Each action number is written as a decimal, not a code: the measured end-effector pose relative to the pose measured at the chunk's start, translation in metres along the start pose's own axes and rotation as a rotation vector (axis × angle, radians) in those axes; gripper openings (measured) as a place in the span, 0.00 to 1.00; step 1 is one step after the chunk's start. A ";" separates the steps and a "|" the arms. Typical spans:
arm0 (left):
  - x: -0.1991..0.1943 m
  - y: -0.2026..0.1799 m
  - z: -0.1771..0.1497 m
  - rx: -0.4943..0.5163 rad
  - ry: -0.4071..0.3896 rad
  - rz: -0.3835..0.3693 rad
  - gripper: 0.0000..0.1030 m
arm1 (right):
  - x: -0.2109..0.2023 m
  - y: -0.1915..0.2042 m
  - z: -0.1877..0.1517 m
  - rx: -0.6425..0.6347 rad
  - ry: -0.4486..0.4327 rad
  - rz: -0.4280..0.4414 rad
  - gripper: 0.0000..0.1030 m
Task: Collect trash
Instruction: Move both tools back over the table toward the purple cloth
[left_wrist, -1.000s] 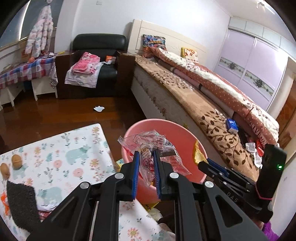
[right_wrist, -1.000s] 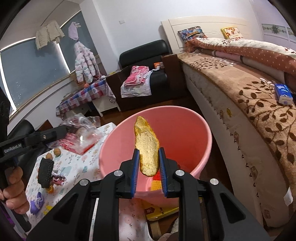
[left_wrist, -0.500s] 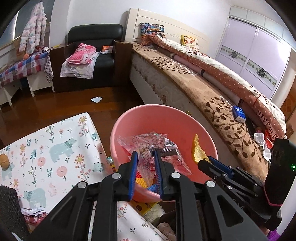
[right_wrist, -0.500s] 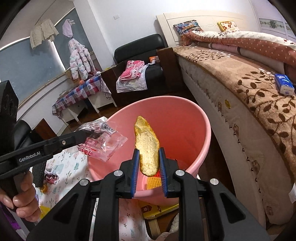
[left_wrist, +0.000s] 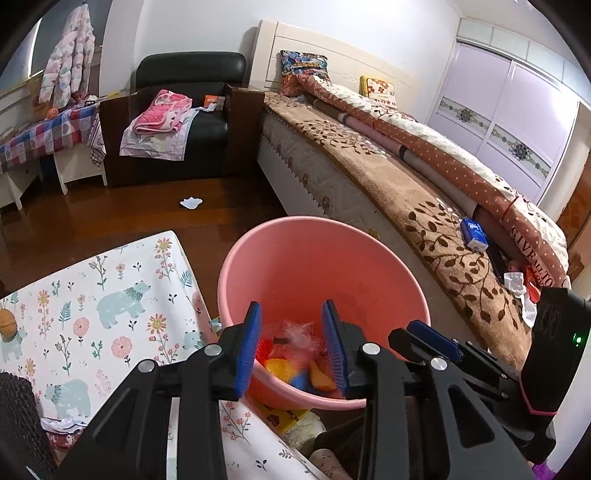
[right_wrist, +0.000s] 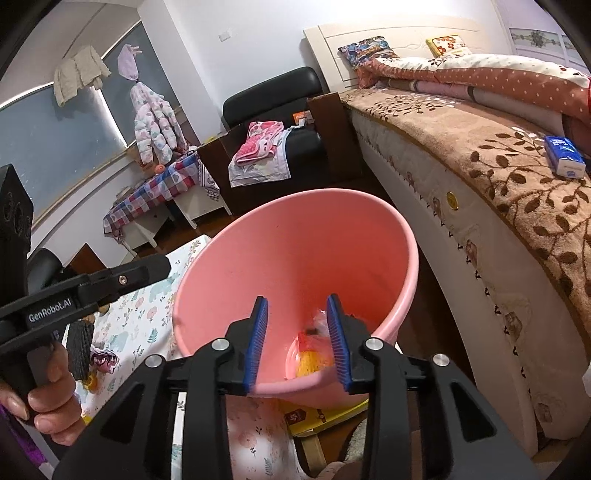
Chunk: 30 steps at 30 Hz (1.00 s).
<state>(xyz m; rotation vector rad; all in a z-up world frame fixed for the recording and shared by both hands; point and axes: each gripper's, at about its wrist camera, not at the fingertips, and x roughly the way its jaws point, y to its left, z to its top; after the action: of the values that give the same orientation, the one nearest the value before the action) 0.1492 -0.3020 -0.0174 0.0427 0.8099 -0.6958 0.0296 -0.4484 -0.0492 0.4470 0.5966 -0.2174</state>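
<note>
Left wrist view: the left gripper (left_wrist: 291, 345) hangs over the near edge of the pink bin (left_wrist: 280, 240). Its jaws have just been opening. They stand apart and hold nothing. Down in the bin lies the trash (left_wrist: 295, 350): a clear wrapper, and red, yellow and blue bits. The right gripper (left_wrist: 432, 338) pokes in from the right, just beside the bin's rim. A table (left_wrist: 92, 295) with a bear and flower cloth stands left of the bin, and a bed (left_wrist: 406, 192) is on its right.

Right wrist view: the right gripper (right_wrist: 298, 338) is also over the bin (right_wrist: 236, 266). Its jaws have just been opening too, and nothing is between them. The trash (right_wrist: 314, 354) sits at the bottom of the bin. At the left a hand (right_wrist: 44, 402) holds the left gripper (right_wrist: 155, 267), whose tip is just beside the bin's rim.
</note>
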 end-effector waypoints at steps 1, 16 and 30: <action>-0.003 0.000 0.001 -0.002 -0.005 -0.002 0.32 | -0.002 0.001 0.000 0.000 -0.004 0.002 0.33; -0.085 0.008 0.010 0.019 -0.132 0.003 0.45 | -0.040 0.030 0.000 -0.058 -0.059 0.045 0.38; -0.201 0.084 -0.017 -0.028 -0.222 0.193 0.51 | -0.058 0.087 -0.016 -0.194 -0.041 0.152 0.41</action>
<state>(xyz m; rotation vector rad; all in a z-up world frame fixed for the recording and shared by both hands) 0.0906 -0.1197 0.0885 0.0182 0.5935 -0.4962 0.0030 -0.3598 0.0026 0.2982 0.5355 -0.0228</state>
